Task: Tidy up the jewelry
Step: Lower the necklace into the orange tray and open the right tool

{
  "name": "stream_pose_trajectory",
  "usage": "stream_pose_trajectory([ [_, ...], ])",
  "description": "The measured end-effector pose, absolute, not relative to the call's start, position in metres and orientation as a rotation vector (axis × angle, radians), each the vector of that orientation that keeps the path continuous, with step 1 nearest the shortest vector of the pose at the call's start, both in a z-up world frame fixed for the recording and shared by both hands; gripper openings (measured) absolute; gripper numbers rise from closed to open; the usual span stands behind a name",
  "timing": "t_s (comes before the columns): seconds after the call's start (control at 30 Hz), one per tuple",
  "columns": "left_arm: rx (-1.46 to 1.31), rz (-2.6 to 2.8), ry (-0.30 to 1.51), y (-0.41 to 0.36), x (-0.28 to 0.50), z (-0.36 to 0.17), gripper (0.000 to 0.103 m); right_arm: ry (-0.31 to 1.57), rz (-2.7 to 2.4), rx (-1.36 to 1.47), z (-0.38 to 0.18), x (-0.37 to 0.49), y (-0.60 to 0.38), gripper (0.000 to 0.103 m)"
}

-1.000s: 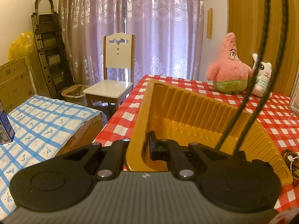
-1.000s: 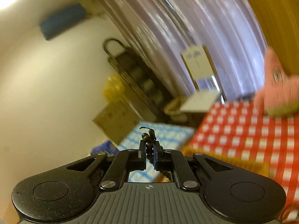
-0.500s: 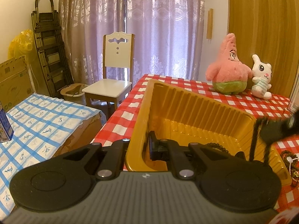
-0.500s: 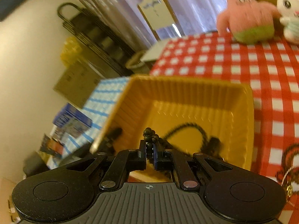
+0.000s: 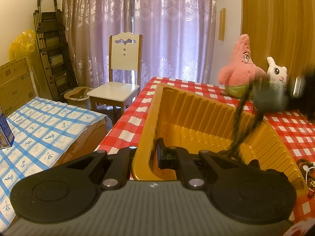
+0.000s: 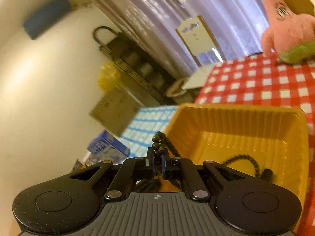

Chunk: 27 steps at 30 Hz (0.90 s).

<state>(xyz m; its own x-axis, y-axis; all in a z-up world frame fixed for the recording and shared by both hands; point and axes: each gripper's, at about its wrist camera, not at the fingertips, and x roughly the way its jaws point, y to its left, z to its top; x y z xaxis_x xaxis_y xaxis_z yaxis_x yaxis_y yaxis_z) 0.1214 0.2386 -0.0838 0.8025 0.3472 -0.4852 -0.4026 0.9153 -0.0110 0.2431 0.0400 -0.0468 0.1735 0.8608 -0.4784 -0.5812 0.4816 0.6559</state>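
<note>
My left gripper is shut on the near left rim of a yellow plastic tray on the red checked table. My right gripper is shut on a black beaded necklace, whose cord hangs down into the tray. In the left wrist view the right gripper is a blur at the right, above the tray, with the necklace cord dangling from it into the tray. More beaded bracelets lie on the table right of the tray.
A pink star plush and a white bunny plush stand at the back of the table. A white chair, a folded ladder and a bed with a blue checked cover are to the left.
My right gripper dipped low over the tray, then rose and tilted upward again, pulling the necklace cord up while its end stays in the tray. The left gripper has not moved.
</note>
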Motion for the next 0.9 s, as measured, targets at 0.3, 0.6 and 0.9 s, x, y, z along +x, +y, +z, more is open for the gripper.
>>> stream_pose_trajectory([
  [0.3, -0.116, 0.405, 0.506, 0.24, 0.12, -0.087, 0.008, 1.021, 0.911, 0.143, -0.08, 0.243, 0.048, 0.029],
  [0.6, -0.115, 0.406, 0.509, 0.241, 0.121, -0.089, 0.009, 0.978, 0.84, 0.052, -0.074, 0.236, 0.048, 0.071],
  [0.9, -0.116, 0.408, 0.514, 0.244, 0.124, -0.09, 0.009, 0.975, 0.759, 0.056, -0.067, 0.226, 0.01, 0.071],
])
